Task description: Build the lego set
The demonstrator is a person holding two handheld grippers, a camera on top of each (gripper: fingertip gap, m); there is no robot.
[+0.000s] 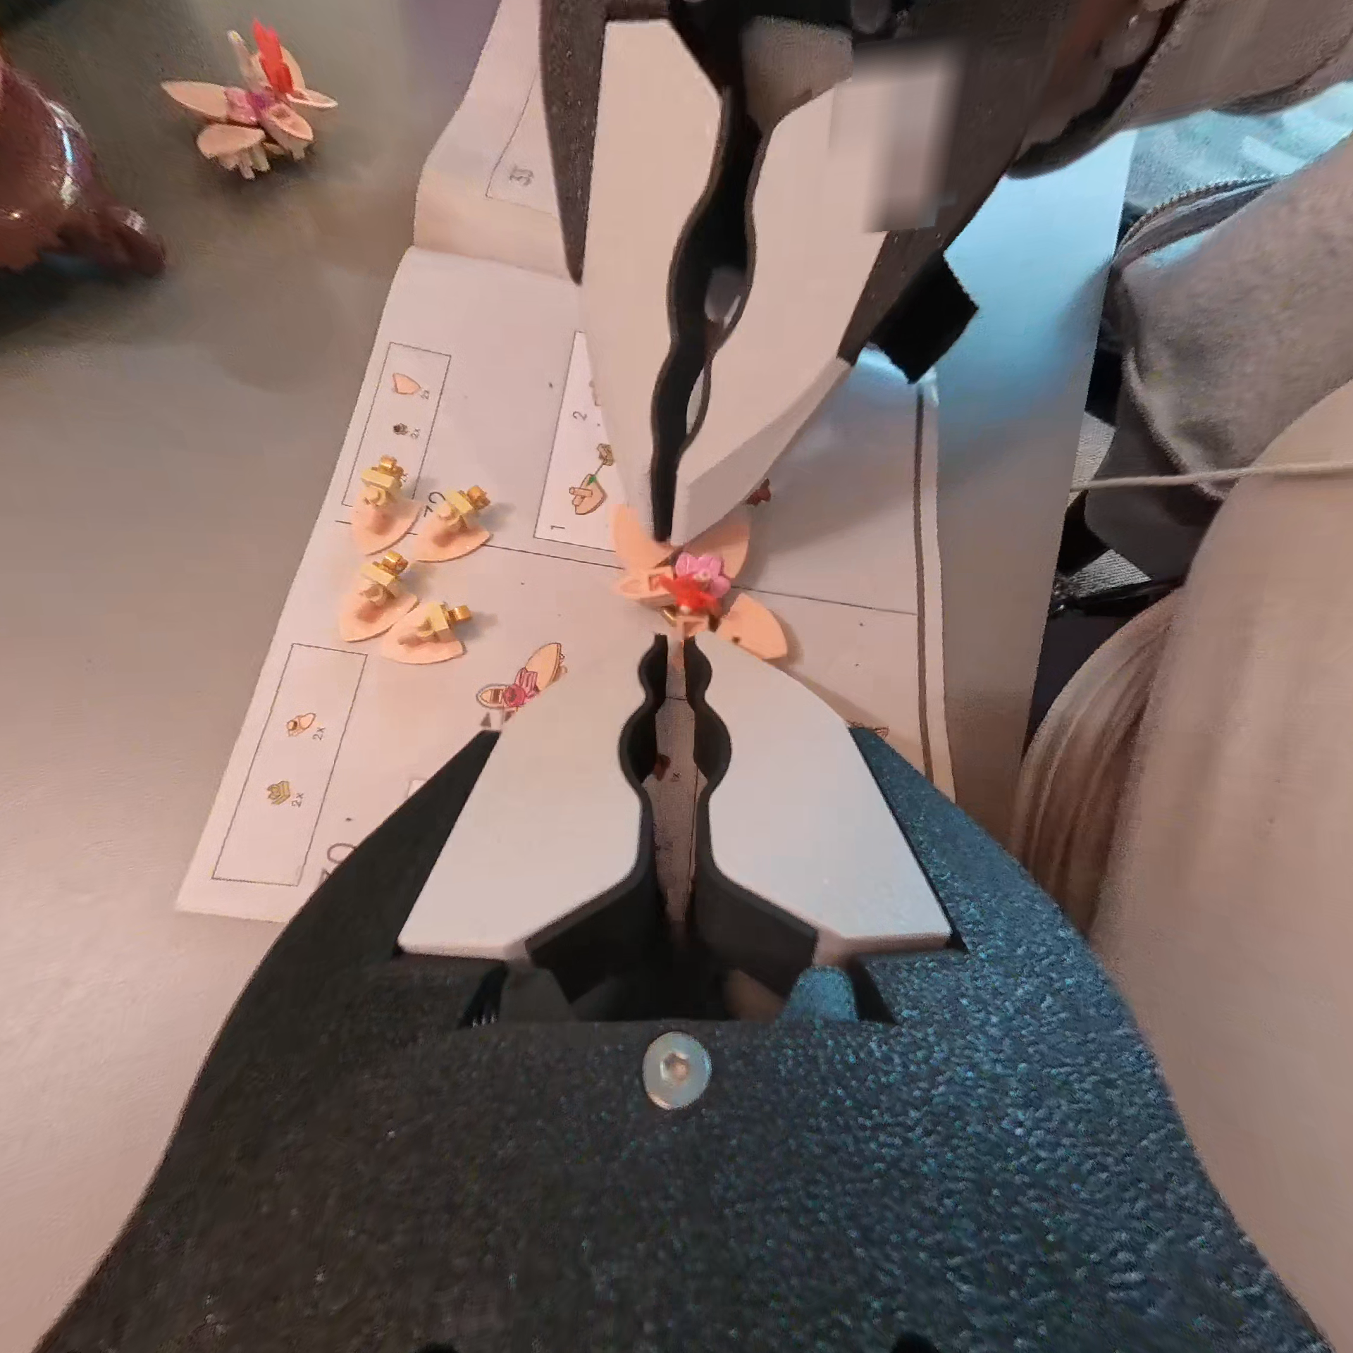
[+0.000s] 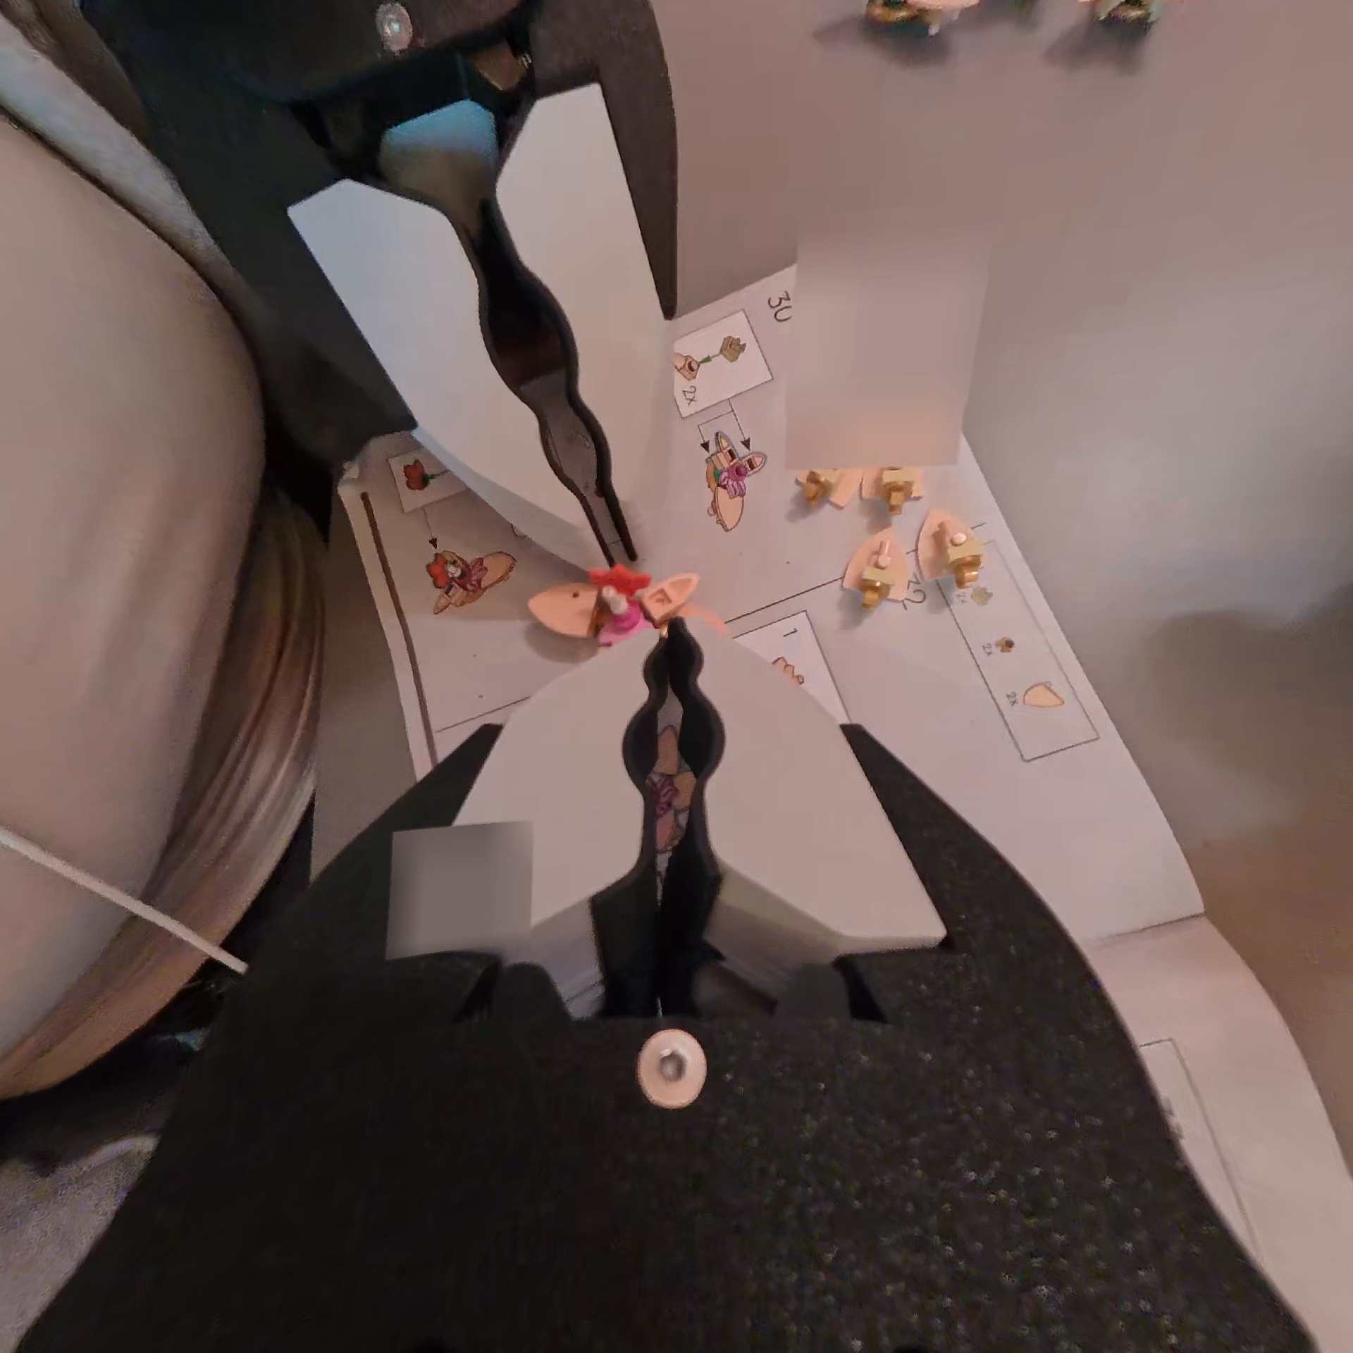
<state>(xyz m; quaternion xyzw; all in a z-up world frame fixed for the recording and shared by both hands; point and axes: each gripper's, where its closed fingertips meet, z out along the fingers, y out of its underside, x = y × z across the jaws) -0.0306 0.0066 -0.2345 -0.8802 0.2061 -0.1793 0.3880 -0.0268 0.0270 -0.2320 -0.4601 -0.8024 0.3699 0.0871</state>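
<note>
The table (image 1: 146, 454) is carrying the open instruction booklet (image 1: 512, 586), which is lying flat under the work, probably so the pictured steps can be checked against the build. Beyond the booklet's far corner a finished flower (image 1: 249, 102) is sitting on the table, likely a model set aside. On the booklet's left page four petal pieces (image 1: 410, 564) with yellow and gold clips are lying close together, seemingly ready for later steps. Just above the booklet's middle, the half-built flower (image 1: 688, 586) is being held between both tools. The left gripper (image 1: 672, 640) is pinching it from the near side, its fingers nearly pressed together on a thin part. The right gripper (image 2: 670, 630) is pinching a petal from the opposite side, probably bracing the flower while its red piece (image 2: 619, 578) is being seated.
</note>
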